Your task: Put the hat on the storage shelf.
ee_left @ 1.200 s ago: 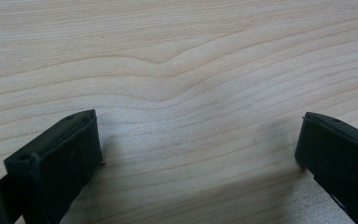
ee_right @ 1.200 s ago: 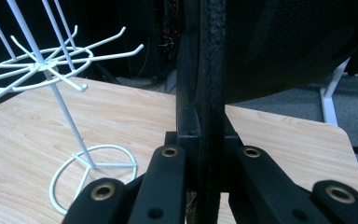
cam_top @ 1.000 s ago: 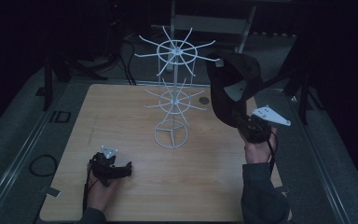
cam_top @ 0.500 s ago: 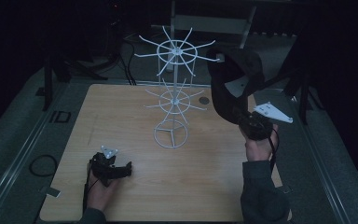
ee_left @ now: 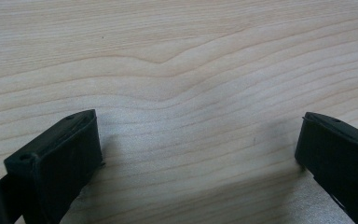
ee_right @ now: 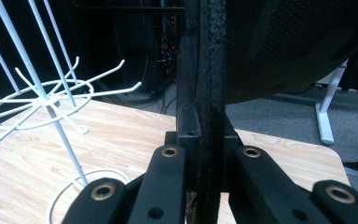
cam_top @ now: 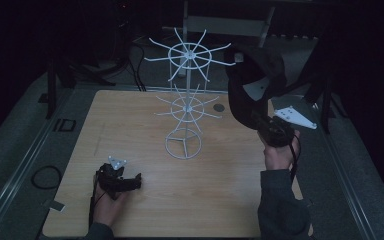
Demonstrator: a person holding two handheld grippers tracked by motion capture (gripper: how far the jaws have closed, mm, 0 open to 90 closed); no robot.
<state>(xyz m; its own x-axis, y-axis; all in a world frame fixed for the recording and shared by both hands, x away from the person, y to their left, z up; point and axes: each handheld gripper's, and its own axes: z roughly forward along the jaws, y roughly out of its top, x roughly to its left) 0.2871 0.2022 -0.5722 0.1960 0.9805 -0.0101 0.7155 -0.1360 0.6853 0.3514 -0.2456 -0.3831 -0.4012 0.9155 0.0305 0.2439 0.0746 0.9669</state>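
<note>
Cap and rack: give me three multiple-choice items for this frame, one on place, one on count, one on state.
1. Where is the black cap?
A. Flat on the table
B. Held up right of the rack, near its upper spokes
C. Under the left gripper

2. How many spoked tiers does the white rack have?
A. One
B. Two
C. Four

3. How do the left gripper jaws stand?
A. Open, with bare table between them
B. Shut on the cap
C. Shut on a rack spoke

Answers:
1 B: the high view shows the right gripper lifting the cap beside the top tier.
2 B: one large wheel of spokes sits above a smaller one.
3 A: the left gripper view shows wood between the spread jaws.
</note>
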